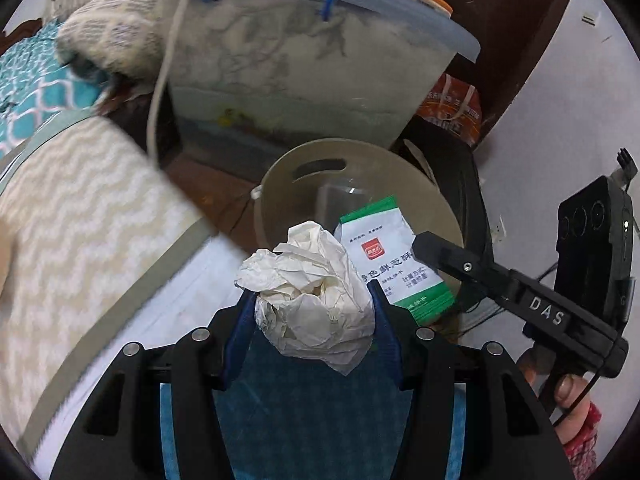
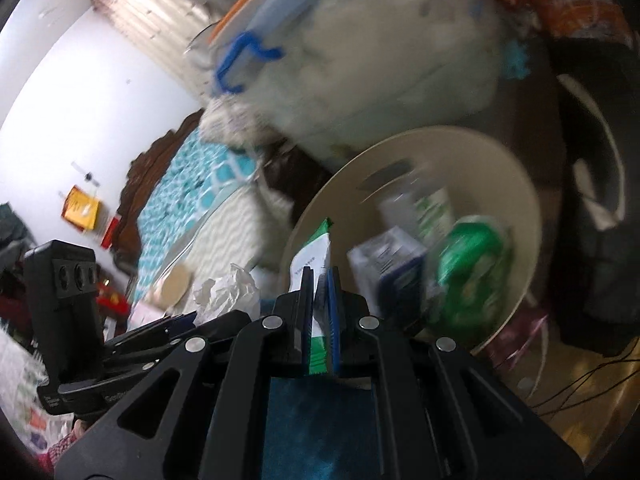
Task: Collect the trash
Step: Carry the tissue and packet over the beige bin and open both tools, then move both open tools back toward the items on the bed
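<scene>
My left gripper [image 1: 314, 300] is shut on a crumpled white paper ball [image 1: 312, 300], held near the rim of a beige trash bin [image 1: 288, 168]. My right gripper [image 2: 320, 280] is shut on a green-and-white wrapper [image 2: 314, 256], over the near rim of the beige trash bin [image 2: 516, 184]. The wrapper [image 1: 396, 256] and right gripper [image 1: 444, 256] also show in the left wrist view. The bin holds a green can [image 2: 472, 264], a blue-and-white carton [image 2: 392, 268] and a green-and-white tube [image 2: 432, 208]. The paper ball [image 2: 228, 292] and left gripper [image 2: 176, 324] show at the left.
A large translucent storage box with blue handle [image 1: 304, 64] stands behind the bin. A bed with chevron and teal covers [image 1: 80, 208] lies to the left. A black bag [image 2: 600, 240] and an orange package [image 1: 452, 108] sit to the right. Cables [image 2: 580, 380] run across the floor.
</scene>
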Available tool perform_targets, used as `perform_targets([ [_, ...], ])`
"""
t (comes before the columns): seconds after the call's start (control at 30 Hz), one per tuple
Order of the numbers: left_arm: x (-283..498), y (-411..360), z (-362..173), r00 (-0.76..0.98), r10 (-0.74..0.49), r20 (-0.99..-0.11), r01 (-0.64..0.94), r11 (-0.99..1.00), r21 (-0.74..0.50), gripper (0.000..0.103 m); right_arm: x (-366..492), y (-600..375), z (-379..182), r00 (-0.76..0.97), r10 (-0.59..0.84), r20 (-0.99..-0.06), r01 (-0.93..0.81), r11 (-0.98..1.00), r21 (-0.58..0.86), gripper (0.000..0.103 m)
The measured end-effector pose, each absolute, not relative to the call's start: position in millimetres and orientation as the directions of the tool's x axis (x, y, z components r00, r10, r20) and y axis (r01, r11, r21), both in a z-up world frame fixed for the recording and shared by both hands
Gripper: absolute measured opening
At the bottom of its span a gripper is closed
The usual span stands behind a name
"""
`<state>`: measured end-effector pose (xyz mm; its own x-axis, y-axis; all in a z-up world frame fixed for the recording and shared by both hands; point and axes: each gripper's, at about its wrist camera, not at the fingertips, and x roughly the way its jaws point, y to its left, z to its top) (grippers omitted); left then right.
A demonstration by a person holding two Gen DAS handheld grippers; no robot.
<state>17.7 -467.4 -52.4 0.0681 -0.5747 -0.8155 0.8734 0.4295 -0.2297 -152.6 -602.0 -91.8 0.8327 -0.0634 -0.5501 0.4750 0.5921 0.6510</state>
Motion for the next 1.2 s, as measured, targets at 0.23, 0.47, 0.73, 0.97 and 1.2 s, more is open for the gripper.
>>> perform_targets([
  [0.23,23.1,-508.4,-60.9,0.078,-0.553,-0.830,0.875,0.437,-0.208,0.079,-154.6,-628.8,-96.5,0.792,-0.164,-0.588,0.565,0.561,0.605,0.013],
  [0.47,35.4,-484.1,-53.6,0.112,-0.557,-0.823,0.855,0.476,-0.206,0.079,-147.5,-627.4,-97.5,0.810,-0.145,-0.568,0.547,0.537,0.642,0.014],
  [0.73,53.3,-367.7,1.8,0.337,-0.616,-0.712,0.779,0.607,-0.156,0.079,-121.1,-585.1,-60.8,0.885,-0.095,-0.456,0.420,0.586,0.693,0.087],
  [0.97,89.2,-228.5,24.7,0.645,-0.415,-0.642,0.529,0.848,-0.016,0.089,-54.6,-519.5,-40.7,0.895,0.097,-0.435,0.270,0.658,0.703,0.087],
  [1.2,141.8,-133.6,0.7,0.718,-0.149,-0.680,0.292,0.951,0.099,0.094,34.1,-436.8,-40.8,0.829,0.251,-0.499,0.177,0.729,0.662,0.087],
])
